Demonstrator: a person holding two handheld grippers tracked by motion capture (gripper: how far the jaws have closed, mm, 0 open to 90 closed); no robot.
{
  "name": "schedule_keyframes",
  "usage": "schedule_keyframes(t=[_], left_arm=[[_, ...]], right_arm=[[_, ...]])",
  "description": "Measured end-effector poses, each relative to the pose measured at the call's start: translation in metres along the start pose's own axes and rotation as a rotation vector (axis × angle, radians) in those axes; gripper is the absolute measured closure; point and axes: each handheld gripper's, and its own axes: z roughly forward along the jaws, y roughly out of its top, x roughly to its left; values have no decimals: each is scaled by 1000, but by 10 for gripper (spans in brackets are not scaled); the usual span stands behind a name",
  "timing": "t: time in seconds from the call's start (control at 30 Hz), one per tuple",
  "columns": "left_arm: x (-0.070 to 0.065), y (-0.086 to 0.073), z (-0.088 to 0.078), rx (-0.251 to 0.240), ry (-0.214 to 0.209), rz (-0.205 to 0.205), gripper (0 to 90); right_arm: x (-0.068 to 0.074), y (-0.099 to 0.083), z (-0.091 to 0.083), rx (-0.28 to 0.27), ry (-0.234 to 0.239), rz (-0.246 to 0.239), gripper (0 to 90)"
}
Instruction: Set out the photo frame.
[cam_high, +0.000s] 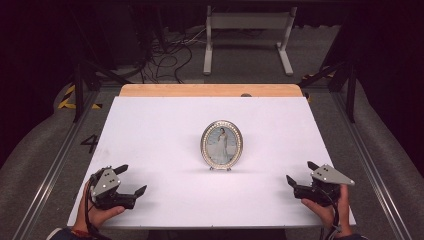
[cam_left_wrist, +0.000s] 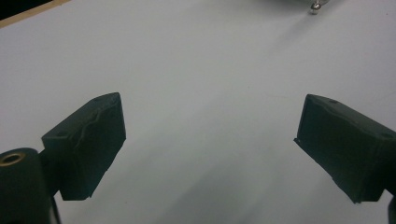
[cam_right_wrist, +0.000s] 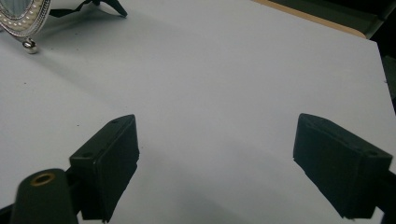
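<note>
An oval silver picture frame (cam_high: 221, 144) with a pearl-studded rim stands upright in the middle of the white table top (cam_high: 160, 130), holding a photo of a figure in a white dress. Its lower edge and one ball foot show as the frame (cam_right_wrist: 22, 19) at the top left of the right gripper view; a ball foot (cam_left_wrist: 316, 6) shows at the top of the left gripper view. My left gripper (cam_high: 131, 180) rests open near the front left edge, held by a hand. My right gripper (cam_high: 301, 172) rests open near the front right. Nothing lies between either pair of jaws.
A wooden strip (cam_high: 210, 90) runs along the table's far edge. Beyond it on the floor stand a white metal stand (cam_high: 248, 35) and loose black cables (cam_high: 165, 57). Black frame legs (cam_high: 80, 85) flank the table on both sides.
</note>
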Motion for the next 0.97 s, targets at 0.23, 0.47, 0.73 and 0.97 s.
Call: schedule_keyframes(t=[0.23, 0.47, 0.73, 0.97], left_arm=[[3, 0, -3, -14, -8, -30, 87], [2, 0, -2, 1, -3, -24, 86], [4, -2, -2, 8, 6, -18, 86], [4, -2, -2, 10, 4, -26, 86]], right_arm=[[-6, 2, -3, -22, -10, 3, 145], [-6, 4, -2, -21, -10, 0, 144], [-6, 4, 4, -11, -3, -3, 143], [-5, 5, 5, -12, 0, -6, 141]])
